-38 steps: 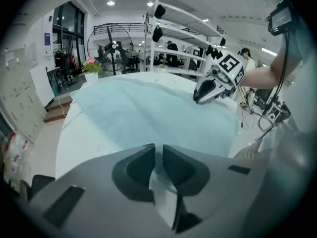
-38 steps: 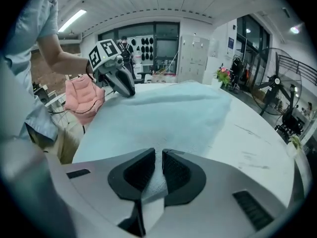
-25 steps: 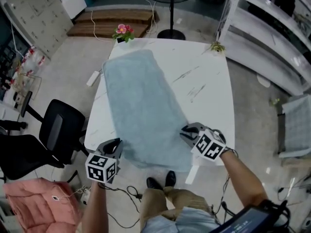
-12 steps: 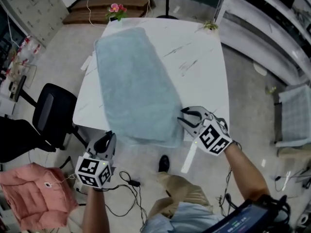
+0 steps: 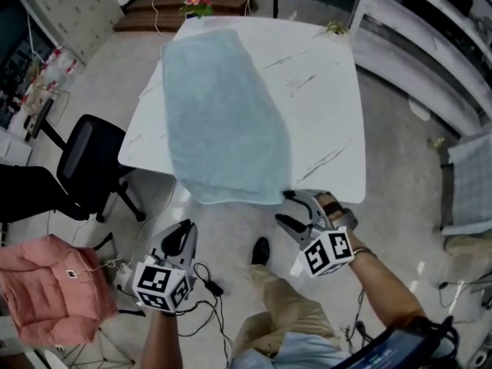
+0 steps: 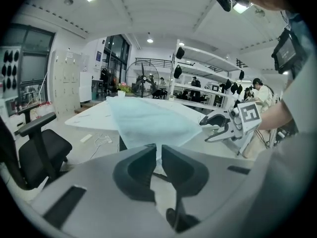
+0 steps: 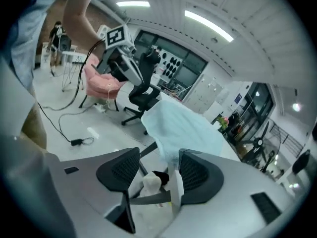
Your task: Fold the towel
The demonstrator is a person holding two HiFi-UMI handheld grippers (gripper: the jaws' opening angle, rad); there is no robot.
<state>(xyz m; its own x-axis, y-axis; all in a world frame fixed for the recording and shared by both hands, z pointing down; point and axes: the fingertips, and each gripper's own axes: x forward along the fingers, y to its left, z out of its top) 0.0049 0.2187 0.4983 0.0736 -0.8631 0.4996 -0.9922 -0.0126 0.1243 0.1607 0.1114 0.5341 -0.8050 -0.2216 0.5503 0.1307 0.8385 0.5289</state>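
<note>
Newly parted jaws, towel (image 7: 184,127) free ahead

**Soft cloth on a polished top**

The towel (image 5: 223,121) is pale blue cloth, matt and lightly napped. The table (image 5: 323,91) under it is white, smooth and glossy, veined grey like marble. The floor (image 5: 400,152) is pale and shiny. The chair (image 5: 88,166) looks matt black; the pink cushion (image 5: 46,290) is soft cloth.
</note>
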